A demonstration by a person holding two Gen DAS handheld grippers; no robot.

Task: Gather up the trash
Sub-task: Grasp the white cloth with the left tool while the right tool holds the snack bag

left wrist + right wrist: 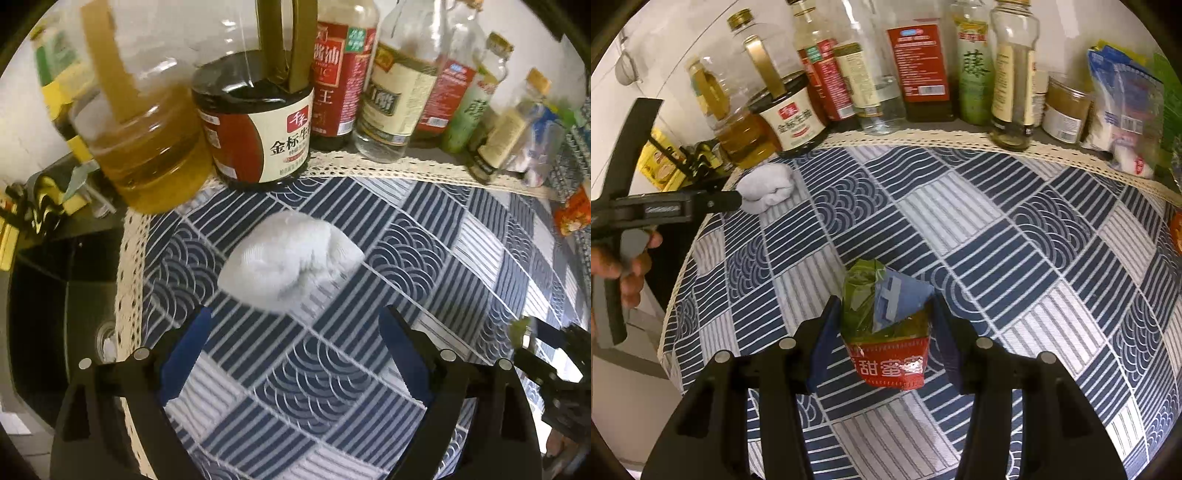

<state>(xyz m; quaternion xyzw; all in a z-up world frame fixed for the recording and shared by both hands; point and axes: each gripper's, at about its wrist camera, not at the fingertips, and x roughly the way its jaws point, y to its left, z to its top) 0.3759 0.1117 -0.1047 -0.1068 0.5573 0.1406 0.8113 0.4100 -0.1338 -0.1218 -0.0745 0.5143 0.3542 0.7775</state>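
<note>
A crumpled white tissue (288, 260) lies on the blue patterned tablecloth (424, 258) just ahead of my left gripper (295, 325). That gripper stands wide open above the cloth with nothing between its blue pads. In the right wrist view the same tissue (768, 188) sits near the table's left corner, with the left gripper's tip (731, 201) beside it. My right gripper (884, 306) is shut on a crumpled snack wrapper (886, 325), green, blue and red, held above the cloth.
Bottles of oil (147, 147), soy sauce (258, 136) and vinegar (388, 110) line the back of the table. A jar (1063, 110) and plastic bags (1123, 96) stand at the back right. The table's left edge drops to a dark sink (55, 280). A person's hand (628, 266) holds the left gripper.
</note>
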